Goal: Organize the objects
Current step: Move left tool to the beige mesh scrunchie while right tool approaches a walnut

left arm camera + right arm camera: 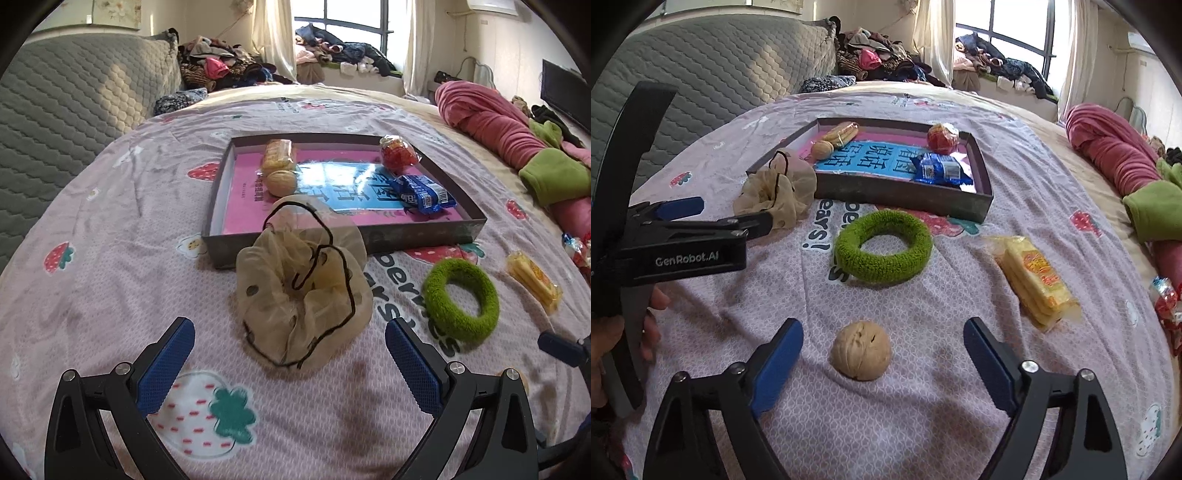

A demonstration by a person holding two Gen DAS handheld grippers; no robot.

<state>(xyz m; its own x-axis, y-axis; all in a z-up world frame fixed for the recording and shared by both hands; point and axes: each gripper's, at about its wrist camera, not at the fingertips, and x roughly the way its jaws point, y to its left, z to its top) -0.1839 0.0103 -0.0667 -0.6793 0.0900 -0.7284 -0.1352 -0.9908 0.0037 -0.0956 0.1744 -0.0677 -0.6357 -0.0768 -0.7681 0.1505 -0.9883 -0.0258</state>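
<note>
Left gripper (290, 354) jaws wide open, empty, around the beige scrunchie (304, 288) lying against the box (424, 236) front wall. Right gripper (882, 350) jaws open, untouching, around walnut (861, 350), well before the box.

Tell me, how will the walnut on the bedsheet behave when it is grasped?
The walnut looks round, so it may roll if nudged. Its hard, ridged shell probably stays stiff and gives the blue pads some hold. The soft bedsheet should slow any rolling.
</note>
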